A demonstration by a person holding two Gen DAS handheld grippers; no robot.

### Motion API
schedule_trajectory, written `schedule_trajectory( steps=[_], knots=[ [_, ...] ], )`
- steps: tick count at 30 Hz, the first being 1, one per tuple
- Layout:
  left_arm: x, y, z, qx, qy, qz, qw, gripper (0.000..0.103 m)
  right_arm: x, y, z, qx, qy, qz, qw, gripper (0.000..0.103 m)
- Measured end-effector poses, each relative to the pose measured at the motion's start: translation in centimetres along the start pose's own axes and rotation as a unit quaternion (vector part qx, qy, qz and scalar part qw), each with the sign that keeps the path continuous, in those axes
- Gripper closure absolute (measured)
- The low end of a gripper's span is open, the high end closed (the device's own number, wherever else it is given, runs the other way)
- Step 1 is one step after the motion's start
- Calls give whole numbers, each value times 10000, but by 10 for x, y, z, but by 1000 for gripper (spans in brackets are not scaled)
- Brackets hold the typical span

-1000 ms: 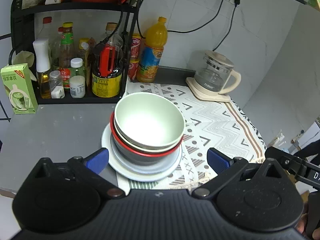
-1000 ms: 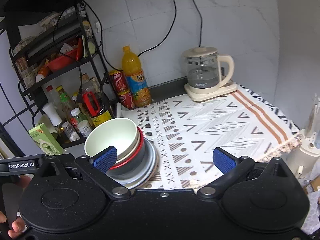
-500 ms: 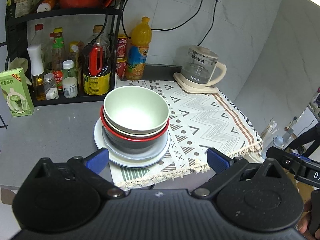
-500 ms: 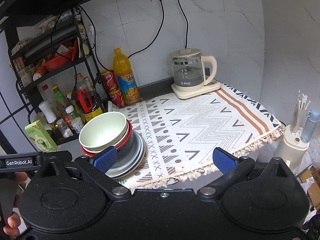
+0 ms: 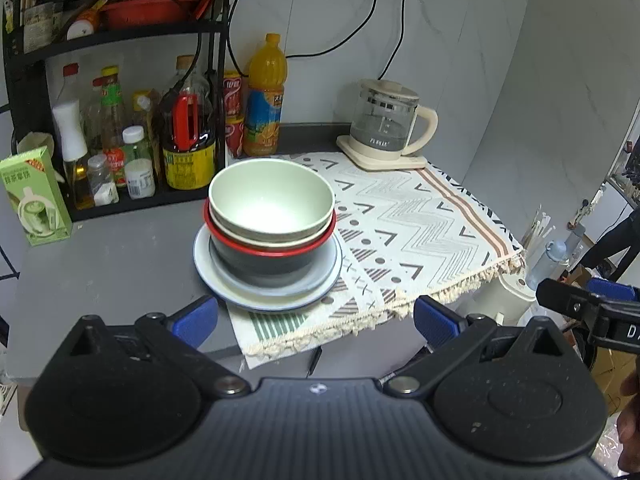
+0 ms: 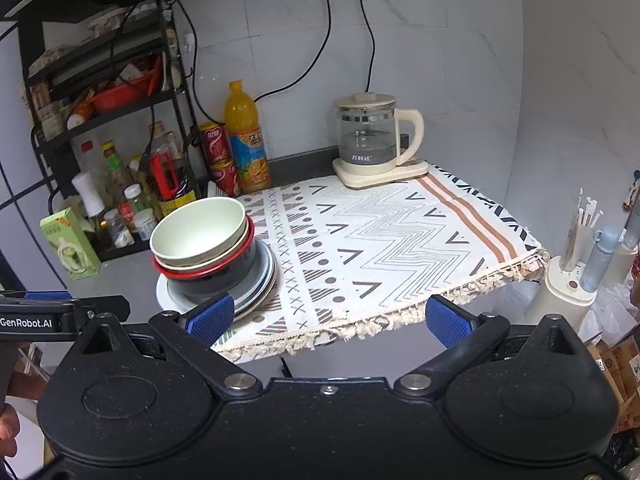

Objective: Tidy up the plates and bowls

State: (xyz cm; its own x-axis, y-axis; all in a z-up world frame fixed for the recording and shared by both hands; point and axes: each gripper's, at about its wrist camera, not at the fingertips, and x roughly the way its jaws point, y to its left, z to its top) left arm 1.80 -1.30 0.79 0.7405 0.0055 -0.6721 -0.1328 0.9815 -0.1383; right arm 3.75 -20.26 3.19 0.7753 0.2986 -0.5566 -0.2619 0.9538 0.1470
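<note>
A pale green bowl [image 5: 272, 204] sits nested in a cream bowl and a dark bowl with a red rim [image 5: 264, 258], all stacked on white plates [image 5: 224, 284] at the cloth's left edge. The same stack shows in the right wrist view, with the green bowl [image 6: 198, 230] on top and the plates [image 6: 264, 280] beneath. My left gripper [image 5: 316, 318] is open, held back from the counter with the stack ahead of it and nothing between its fingers. My right gripper [image 6: 328, 318] is open too, off the counter's front edge, with the stack ahead to its left.
A black rack [image 5: 120, 128] of bottles and jars stands at the back left beside a green carton [image 5: 36, 196]. An orange juice bottle [image 5: 264, 96], red cans [image 6: 218, 156] and a glass kettle [image 6: 372, 136] line the wall. The patterned cloth [image 6: 400, 236] covers the counter's right part.
Both grippers have pulled back and away from the stack, which now looks smaller and farther off. The bowls and plates have stayed where they were.
</note>
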Motion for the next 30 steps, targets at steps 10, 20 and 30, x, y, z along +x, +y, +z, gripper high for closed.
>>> schedule_trajectory(
  steps=[10,20,30],
  knots=[
    [-4,8,-15,-90,84,111,9999,0,-3,3,-9,-75,177,162,9997,0],
    [-7,9,-16,-75,9,178,9998,0,-5,0,-13,-64,247,213,9994,0],
    [-8,6,-18,-128,31,154,9998,0,-4,0,-15,-131,260,193,9994,0]
  ],
)
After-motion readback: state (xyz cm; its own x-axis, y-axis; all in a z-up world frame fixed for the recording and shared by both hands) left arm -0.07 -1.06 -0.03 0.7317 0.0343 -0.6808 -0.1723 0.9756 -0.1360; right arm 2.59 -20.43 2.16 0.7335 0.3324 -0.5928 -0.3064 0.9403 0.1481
